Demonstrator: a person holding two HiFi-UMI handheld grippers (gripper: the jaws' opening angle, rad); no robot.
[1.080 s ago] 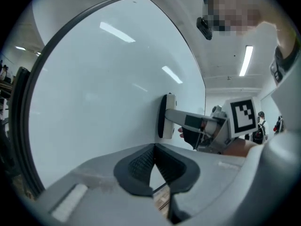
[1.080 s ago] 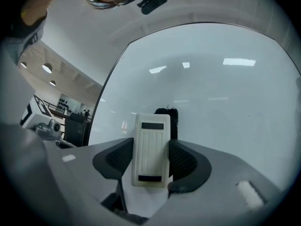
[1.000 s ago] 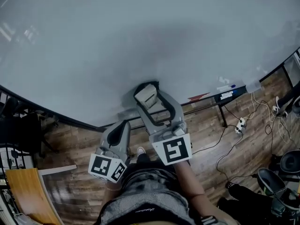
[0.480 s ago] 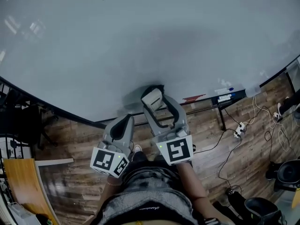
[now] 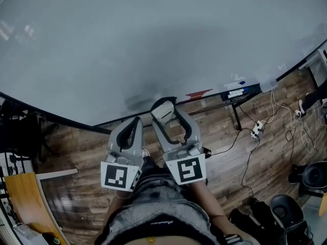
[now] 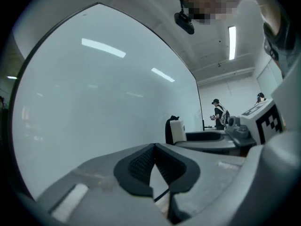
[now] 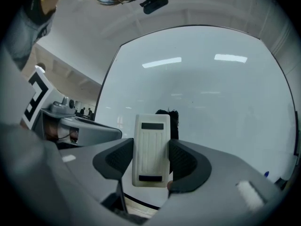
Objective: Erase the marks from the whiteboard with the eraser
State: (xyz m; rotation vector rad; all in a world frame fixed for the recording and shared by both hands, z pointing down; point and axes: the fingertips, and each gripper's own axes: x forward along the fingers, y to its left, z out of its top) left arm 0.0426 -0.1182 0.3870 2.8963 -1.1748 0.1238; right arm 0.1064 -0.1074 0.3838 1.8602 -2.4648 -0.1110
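Observation:
The whiteboard (image 5: 153, 40) fills the upper head view, and I make out no clear marks on it, only a faint grey patch (image 5: 137, 102) near its bottom edge. My right gripper (image 5: 164, 112) is shut on a white eraser (image 5: 163, 109) at that bottom edge. In the right gripper view the eraser (image 7: 151, 147) stands upright between the jaws, its black felt facing the whiteboard (image 7: 211, 98). Whether the felt touches the board I cannot tell. My left gripper (image 5: 133, 126) hangs beside it, shut and holding nothing, its pads (image 6: 141, 164) together. The eraser (image 6: 177, 131) also shows in the left gripper view.
A ledge under the board carries markers (image 5: 237, 92) and a red item (image 5: 198, 93). On the wooden floor lie a power strip (image 5: 254, 132) with cables to the right and a wooden panel (image 5: 20, 198) to the left. People stand far off (image 6: 218, 117).
Both grippers have come down and back from the board. The eraser, earlier over the board's lower surface, now sits at its bottom edge. The left gripper has risen level beside the right.

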